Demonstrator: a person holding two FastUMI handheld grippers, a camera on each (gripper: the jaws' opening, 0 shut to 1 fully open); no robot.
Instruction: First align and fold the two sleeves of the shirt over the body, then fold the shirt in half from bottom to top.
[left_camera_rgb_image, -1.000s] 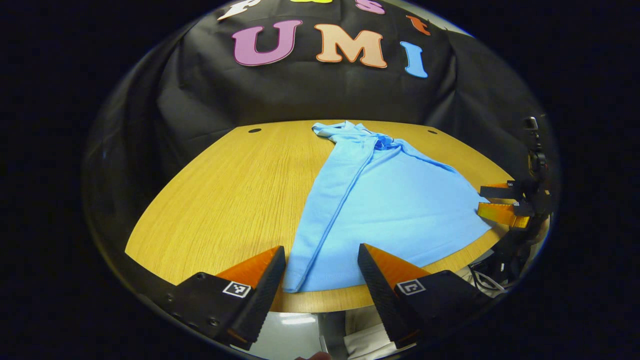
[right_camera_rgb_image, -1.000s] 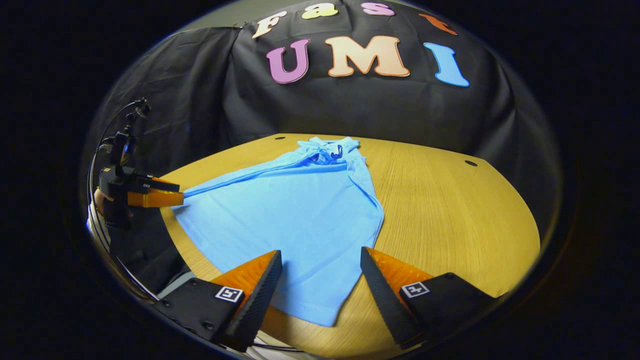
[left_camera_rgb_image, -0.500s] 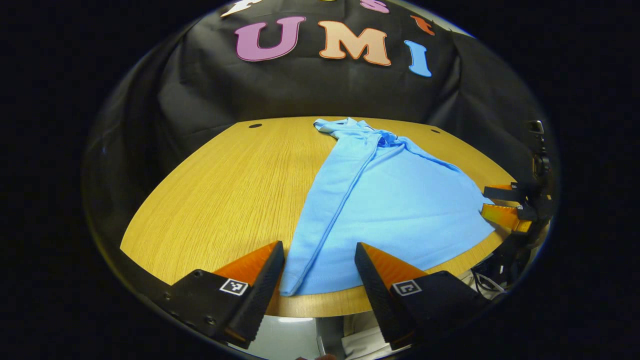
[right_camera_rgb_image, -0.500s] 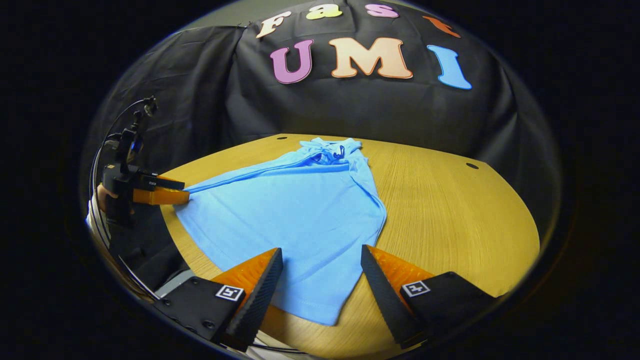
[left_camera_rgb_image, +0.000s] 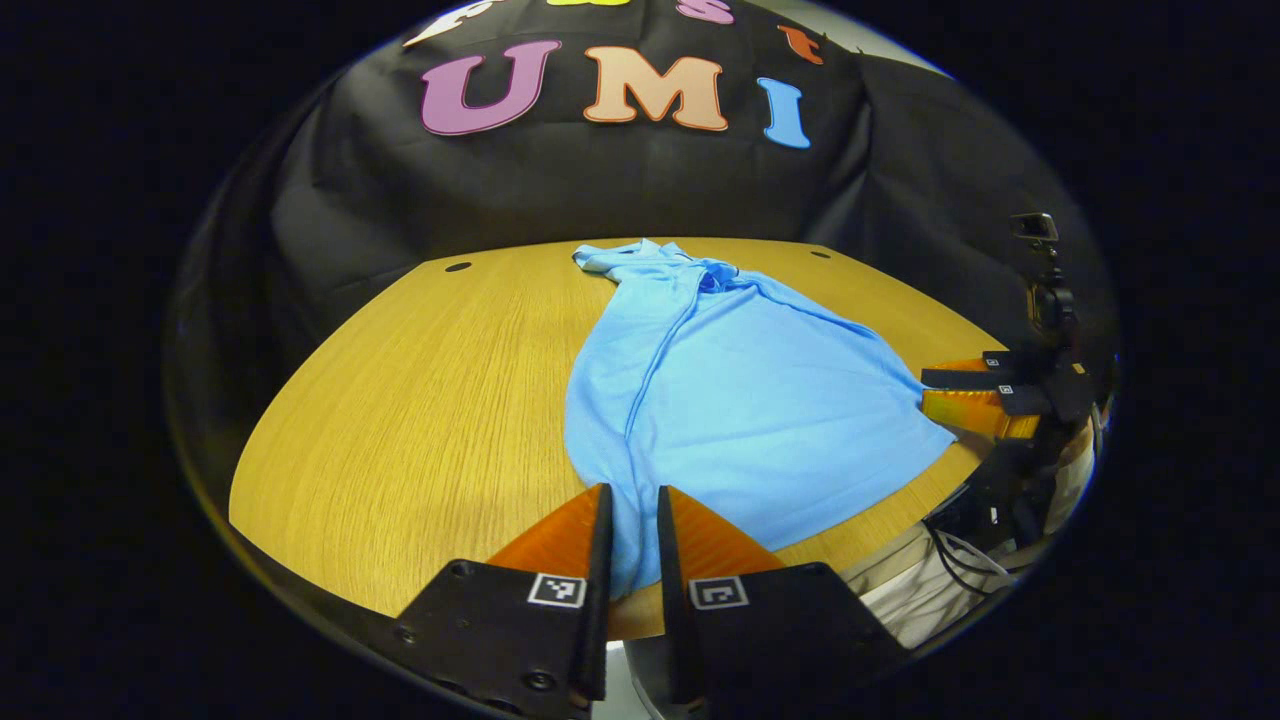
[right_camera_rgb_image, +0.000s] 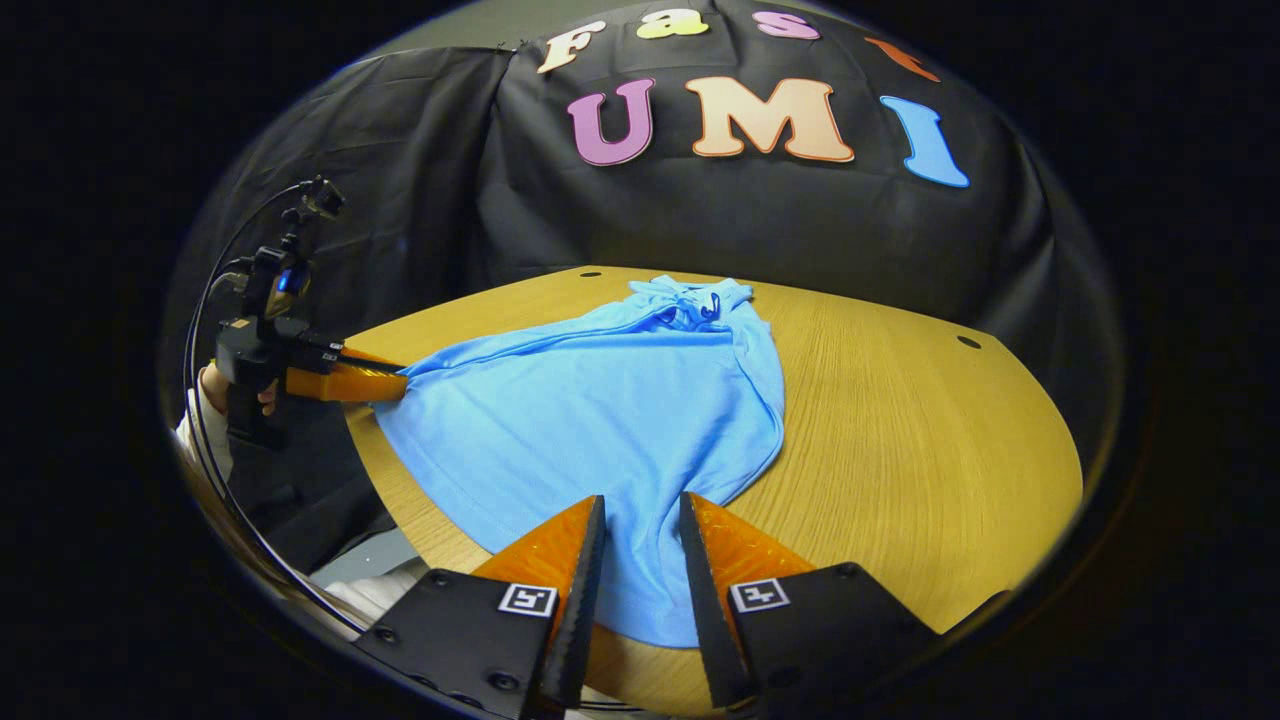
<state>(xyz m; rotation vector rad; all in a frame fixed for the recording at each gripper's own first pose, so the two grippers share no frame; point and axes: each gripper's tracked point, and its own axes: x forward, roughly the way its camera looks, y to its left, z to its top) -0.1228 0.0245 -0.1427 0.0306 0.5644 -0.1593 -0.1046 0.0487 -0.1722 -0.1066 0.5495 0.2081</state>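
Observation:
A light blue shirt lies flat on the wooden table, collar at the far end and hem toward me. In the left gripper view, my left gripper is shut on the hem's left corner, with cloth pinched between the fingers. My right gripper appears there at the far right, at the other hem corner. In the right gripper view, my right gripper is closed onto the near hem of the shirt, and the cloth bunches between its fingers. The left gripper holds the far corner.
The table has bare wood on both sides of the shirt and small dark holes near its far edge. A hand holds the left gripper beyond the table's edge. Cables hang below the table's near edge.
Both grippers went from wide open around the hem corners to closed on the cloth. The hem has gathered inward at each grip.

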